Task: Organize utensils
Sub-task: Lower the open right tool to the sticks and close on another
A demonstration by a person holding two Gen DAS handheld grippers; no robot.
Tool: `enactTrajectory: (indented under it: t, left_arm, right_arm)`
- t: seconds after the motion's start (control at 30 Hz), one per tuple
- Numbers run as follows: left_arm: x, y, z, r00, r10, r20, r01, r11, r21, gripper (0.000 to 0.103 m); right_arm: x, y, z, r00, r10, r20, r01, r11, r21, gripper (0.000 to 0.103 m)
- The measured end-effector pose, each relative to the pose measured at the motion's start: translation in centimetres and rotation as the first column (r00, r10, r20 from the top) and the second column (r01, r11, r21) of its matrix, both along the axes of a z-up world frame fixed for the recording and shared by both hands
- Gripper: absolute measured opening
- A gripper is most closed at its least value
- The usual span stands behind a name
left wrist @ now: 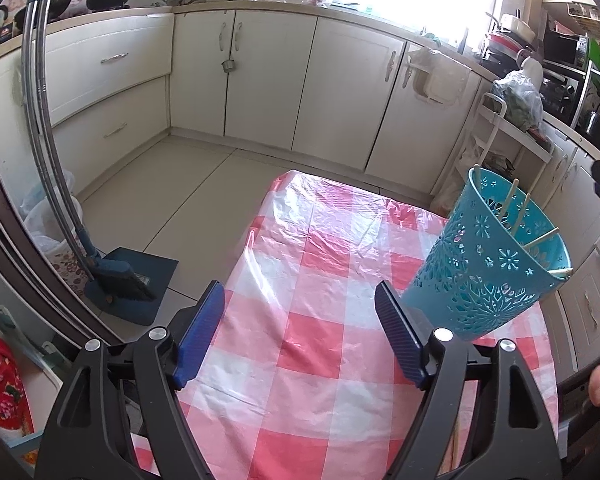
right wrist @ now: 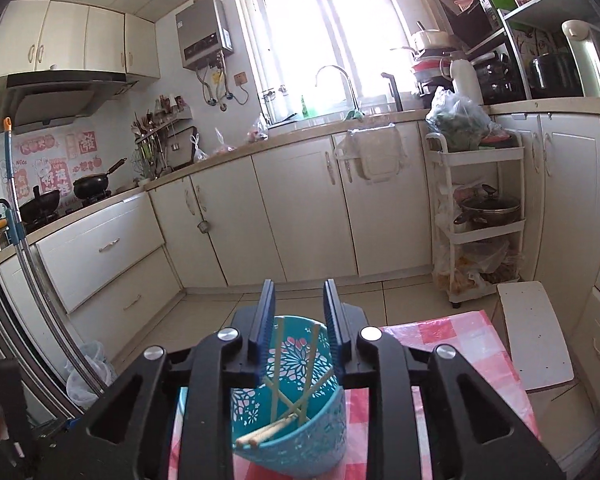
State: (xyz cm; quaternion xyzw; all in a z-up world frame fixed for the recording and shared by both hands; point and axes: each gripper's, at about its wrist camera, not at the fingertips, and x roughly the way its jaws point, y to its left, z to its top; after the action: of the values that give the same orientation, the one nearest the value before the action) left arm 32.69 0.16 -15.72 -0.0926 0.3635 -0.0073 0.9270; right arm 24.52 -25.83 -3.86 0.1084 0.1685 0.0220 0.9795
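Nearest you, the left gripper (left wrist: pixel 300 336) hangs over the checked table (left wrist: pixel 300 360) w/ fingers wide apart, nothing between them. Your right gripper (right wrist: pixel 300 328) sits directly above the blue holder (right wrist: pixel 292 432), fingers a little apart and clamped on nothing; the chopsticks (right wrist: pixel 296 400) stand inside below them. In the left view the holder is near the table's right edge and looks tilted, though fisheye may exaggerate that. Risk from here: dip the right fingers and you could catch the rim or a leaning stick, tipping the holder off that edge. Beyond it only floor and cabinets (right wrist: pixel 300 208), so a spill scatters everything.
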Motion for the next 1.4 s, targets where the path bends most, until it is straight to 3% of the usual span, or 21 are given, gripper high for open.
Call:
enactTrajectory:
  t: [0.2, 0.37, 0.53, 0.7, 0.93, 1.17, 1.4]
  left_arm:
    - [-0.2, 0.3, -0.3, 1.000, 0.011, -0.011, -0.011, 1.000, 0.001, 0.074]
    - [-0.5, 0.1, -0.6, 1.000, 0.009, -0.019, -0.009, 1.000, 0.015, 0.074]
    - [-0.8, 0.0, -0.8, 1.000, 0.002, -0.029, -0.001, 0.999, 0.035, 0.074]
    - [-1.1, 0.6, -1.0, 0.999, 0.001, -0.051, 0.002, 0.998, 0.057, 0.074]
    - [-0.8, 1.1, -2.0, 0.994, 0.006, -0.109, 0.001, 0.998, 0.060, 0.074]
    - [-0.8, 0.0, -2.3, 0.992, -0.027, -0.121, 0.037, 0.996, 0.080, 0.074]
    - [-0.6, -0.6, -2.5, 0.990, -0.055, -0.133, 0.066, 0.994, 0.085, 0.074]
  right_arm:
    - [-5.6, -0.4, -0.3, 1.000, -0.006, -0.008, 0.006, 1.000, -0.022, 0.033]
    - [-8.0, -0.6, -4.3, 0.988, -0.018, -0.151, 0.014, 0.999, -0.032, 0.034]
    - [-7.9, -0.6, -10.1, 0.922, -0.009, -0.386, 0.000, 1.000, -0.025, 0.033]
    - [-7.2, 0.3, -14.0, 0.850, 0.043, -0.524, -0.058, 0.998, -0.012, 0.027]
    - [-6.4, 1.6, -16.3, 0.807, 0.081, -0.585, -0.104, 0.995, -0.006, 0.025]
    - [-4.6, 2.7, -16.2, 0.811, 0.089, -0.578, -0.104, 0.995, 0.007, 0.025]
    - [-2.4, 3.7, -16.6, 0.806, 0.076, -0.587, -0.123, 0.992, -0.041, 0.025]
